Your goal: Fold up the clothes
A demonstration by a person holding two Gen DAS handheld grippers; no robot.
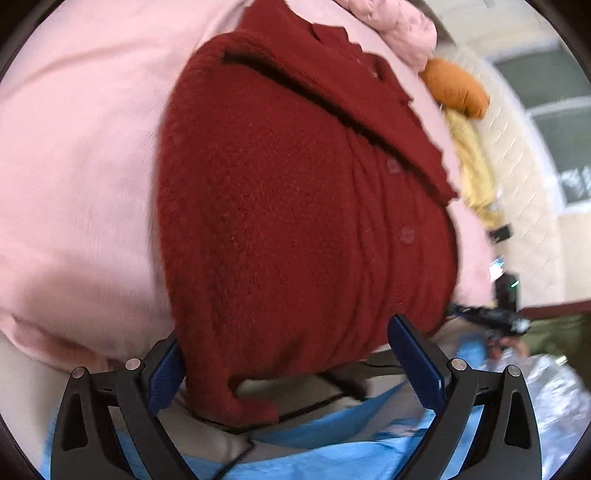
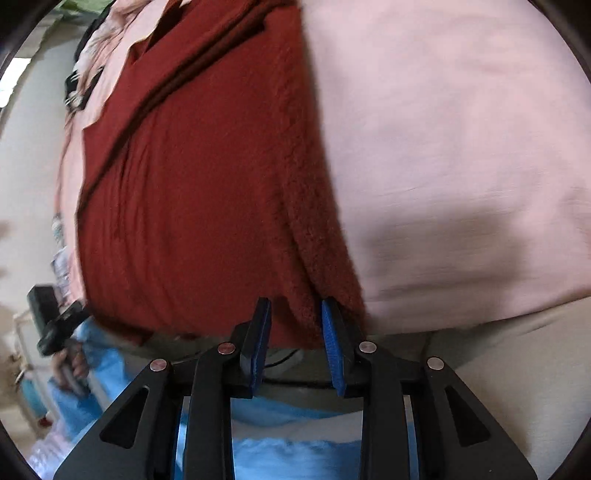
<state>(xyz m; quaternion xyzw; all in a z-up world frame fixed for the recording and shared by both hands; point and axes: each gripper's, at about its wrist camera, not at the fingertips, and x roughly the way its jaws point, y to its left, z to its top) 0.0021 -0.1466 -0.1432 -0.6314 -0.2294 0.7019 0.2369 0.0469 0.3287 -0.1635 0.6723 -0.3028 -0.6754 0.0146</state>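
Observation:
A dark red knitted cardigan (image 1: 295, 206) with buttons lies on a pink sheet (image 1: 74, 155), its sleeve folded across the upper part. My left gripper (image 1: 284, 354) is open, its blue-padded jaws wide apart on either side of the cardigan's near hem. In the right wrist view the cardigan (image 2: 199, 184) fills the left and middle. My right gripper (image 2: 295, 325) has its jaws partly closed around the hem's corner edge, with fabric between the pads and a gap still visible. The right gripper (image 1: 495, 317) also shows in the left wrist view.
An orange cushion (image 1: 456, 88), a yellow garment (image 1: 476, 166) and a pink quilted item (image 1: 399, 26) lie at the far side. Light blue cloth (image 1: 314, 443) and crinkled plastic (image 1: 554, 398) lie below the bed edge. The pink sheet (image 2: 461, 147) spreads to the right.

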